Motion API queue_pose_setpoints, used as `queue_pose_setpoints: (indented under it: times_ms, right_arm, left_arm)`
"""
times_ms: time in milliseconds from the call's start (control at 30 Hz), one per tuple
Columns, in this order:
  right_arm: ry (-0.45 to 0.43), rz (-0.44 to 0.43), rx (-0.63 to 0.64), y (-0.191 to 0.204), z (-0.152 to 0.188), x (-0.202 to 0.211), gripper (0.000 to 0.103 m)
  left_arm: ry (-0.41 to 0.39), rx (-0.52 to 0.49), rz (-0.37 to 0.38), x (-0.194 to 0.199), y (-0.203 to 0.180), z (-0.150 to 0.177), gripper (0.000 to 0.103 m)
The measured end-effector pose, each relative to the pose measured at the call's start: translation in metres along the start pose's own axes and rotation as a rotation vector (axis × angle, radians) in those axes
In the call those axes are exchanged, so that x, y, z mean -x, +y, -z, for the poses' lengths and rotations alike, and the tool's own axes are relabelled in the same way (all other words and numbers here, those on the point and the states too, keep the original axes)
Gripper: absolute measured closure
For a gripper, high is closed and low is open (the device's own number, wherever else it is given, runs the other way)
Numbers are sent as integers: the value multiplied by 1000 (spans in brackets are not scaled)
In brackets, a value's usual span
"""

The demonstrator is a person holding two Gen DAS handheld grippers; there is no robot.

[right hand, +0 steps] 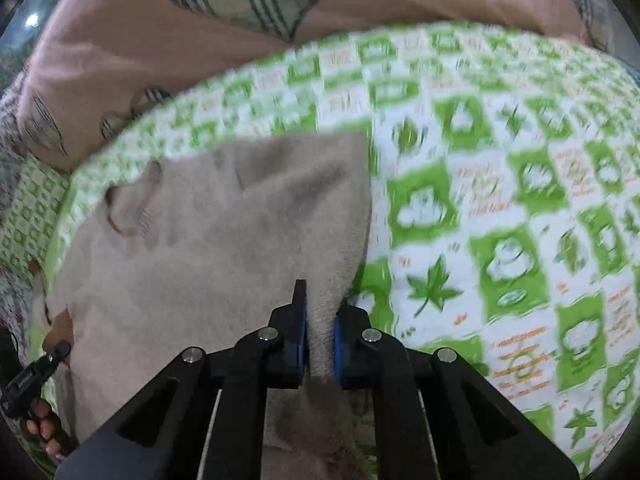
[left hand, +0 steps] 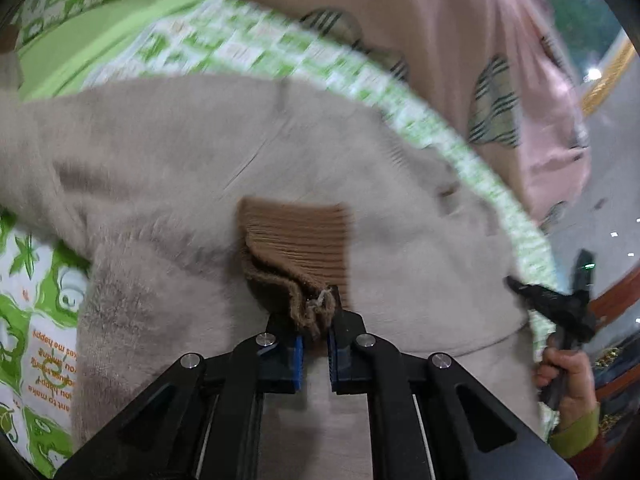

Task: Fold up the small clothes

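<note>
Fleece in a pale beige-grey makes up the small garment (left hand: 224, 152), which lies spread over a bed sheet (right hand: 500, 208) printed with green and white squares, leaves and orange lettering. Its pile looks soft and slightly brushed, with faint creases and darker streaks across the body. One sleeve ends in a ribbed brown cuff (left hand: 296, 240), knitted in close vertical ridges and darker than the rest of the cloth; a frayed bit of pale thread hangs at its lower corner.

The left hand-held gripper (left hand: 316, 340) is closed on that cuff: the bunched brown edge sits pinched between the blue pads, and the cuff is folded over onto the body of the garment. The right hand-held gripper (right hand: 320, 340) is closed on the garment's side edge, a narrow ridge of beige fleece standing up between its blue pads, right where the cloth meets the sheet. From the left wrist view the right hand-held gripper shows at the garment's far right edge, with a hand (left hand: 568, 376) in a green cuff gripping its handle.

Behind the garment, at the far side of the sheet, lies a pink cover (right hand: 132, 40) with striped heart patches. Both views are blurred.
</note>
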State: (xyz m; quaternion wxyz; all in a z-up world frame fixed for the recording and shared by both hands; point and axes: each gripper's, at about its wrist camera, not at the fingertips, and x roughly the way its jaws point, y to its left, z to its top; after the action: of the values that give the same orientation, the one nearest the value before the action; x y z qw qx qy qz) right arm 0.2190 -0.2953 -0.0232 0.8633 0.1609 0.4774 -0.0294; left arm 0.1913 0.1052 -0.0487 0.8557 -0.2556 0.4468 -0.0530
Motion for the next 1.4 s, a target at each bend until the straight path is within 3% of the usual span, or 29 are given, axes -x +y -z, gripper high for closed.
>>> queue_pose_setpoints:
  times_ms: [67, 133, 200, 300, 433, 533, 567, 767, 933, 1200, 1300, 1333, 1367, 1400]
  right_arm:
    - [-23, 4, -29, 0, 2, 10, 81]
    - [-55, 6, -56, 0, 7, 26, 63]
    - [-101, -37, -72, 6, 16, 45, 58]
    - [-110, -126, -51, 24, 40, 65, 56]
    - [-45, -242, -16, 54, 68, 68, 52]
    - [0, -280, 26, 75, 86, 66, 51]
    - [14, -297, 39, 81, 92, 65, 51]
    - [48, -322, 59, 98, 107, 62, 51]
    - [50, -326, 56, 104, 109, 62, 51]
    - [87, -311, 68, 110, 111, 52, 51]
    - [101, -296, 63, 107, 113, 47, 51]
    - [105, -294, 57, 106, 113, 45, 51]
    - [107, -293, 51, 105, 113, 44, 51]
    - [111, -293, 43, 104, 114, 42, 51]
  left_arm:
    - [-4, 25, 31, 9, 5, 1, 87]
    - [-19, 33, 32, 23, 10, 4, 80]
    - [-33, 46, 42, 37, 18, 7, 79]
    - [-61, 73, 27, 61, 31, 12, 77]
    - [-124, 110, -27, 100, 54, 8, 65]
    - [-173, 161, -102, 123, 82, -9, 41]
    - [-182, 185, -123, 128, 94, -14, 38]
    - [-246, 293, -221, 155, 158, -66, 37]
    - [-284, 300, -340, 155, 200, -121, 31]
    - [-290, 418, -404, 134, 274, -193, 34]
    - [-283, 406, -435, 129, 285, -206, 56]
    - [-274, 392, -431, 125, 286, -208, 77]
    - [-262, 374, -436, 122, 285, -209, 91]
    - [-265, 354, -435, 121, 282, -208, 93]
